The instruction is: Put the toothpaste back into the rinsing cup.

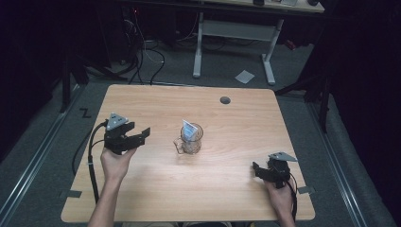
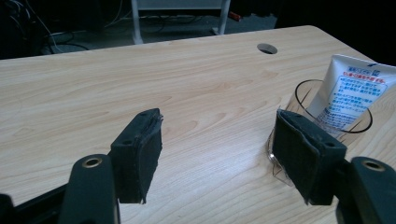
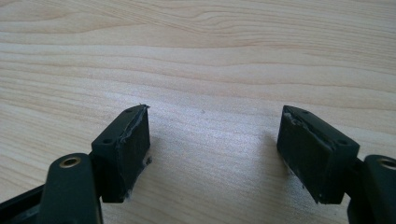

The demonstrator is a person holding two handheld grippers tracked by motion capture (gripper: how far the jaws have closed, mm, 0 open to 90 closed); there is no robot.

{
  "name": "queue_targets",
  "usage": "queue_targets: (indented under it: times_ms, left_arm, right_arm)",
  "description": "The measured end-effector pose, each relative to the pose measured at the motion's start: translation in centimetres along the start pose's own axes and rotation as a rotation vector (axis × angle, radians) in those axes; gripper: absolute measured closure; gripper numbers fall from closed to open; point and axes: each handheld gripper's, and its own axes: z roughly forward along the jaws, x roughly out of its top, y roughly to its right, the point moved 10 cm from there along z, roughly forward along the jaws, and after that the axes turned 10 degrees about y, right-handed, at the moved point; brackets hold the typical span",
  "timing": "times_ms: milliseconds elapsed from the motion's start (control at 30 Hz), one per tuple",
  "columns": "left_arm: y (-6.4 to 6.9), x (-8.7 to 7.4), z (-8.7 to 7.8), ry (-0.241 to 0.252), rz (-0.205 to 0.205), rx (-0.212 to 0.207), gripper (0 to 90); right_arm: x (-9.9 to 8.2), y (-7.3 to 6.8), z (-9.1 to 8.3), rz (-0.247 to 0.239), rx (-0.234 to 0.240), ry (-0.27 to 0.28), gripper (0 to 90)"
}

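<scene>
We hold the left gripper (image 1: 137, 137) at about nine o'clock from the clear glass cup (image 1: 191, 140), which stands near the middle of the wooden table (image 1: 156, 101) with a white tube (image 1: 189, 129) leaning upright inside it; the jaws stand wide apart with nothing between them, and in the left gripper view the cup sits just behind the right-hand jaw. Our right gripper (image 1: 259, 170) rests low over the table at about four o'clock from the cup, well apart from it, its jaws likewise spread over bare wood.
</scene>
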Motion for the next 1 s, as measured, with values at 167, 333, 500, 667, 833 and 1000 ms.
queue_targets:
  times_ms: [167,333,500,667,833,1000]
  left_arm:
    - [-0.7,-0.1,-0.6,0.004,-0.011,0.014,33.3]
    - [-1.2,-0.3,-1.2,0.005,-0.011,0.024,33.3]
    - [-1.6,-0.4,-1.8,0.012,-0.019,0.030,33.3]
    - [-1.8,-0.7,-2.1,0.013,-0.028,0.033,33.1]
    - [-2.1,-1.2,-2.2,0.011,-0.041,0.036,33.0]
    - [-2.1,-1.7,-2.4,0.002,-0.046,0.036,32.9]
  right_arm:
    - [0.0,0.0,0.0,0.000,0.000,0.000,25.4]
    - [0.0,0.0,0.0,0.000,0.000,0.000,25.4]
    - [0.0,0.0,0.0,0.000,0.000,0.000,25.4]
    - [0.0,0.0,0.0,0.000,0.000,0.000,25.4]
    - [0.0,0.0,0.0,-0.002,0.000,0.000,25.4]
    - [0.0,0.0,0.0,0.000,0.000,0.000,25.4]
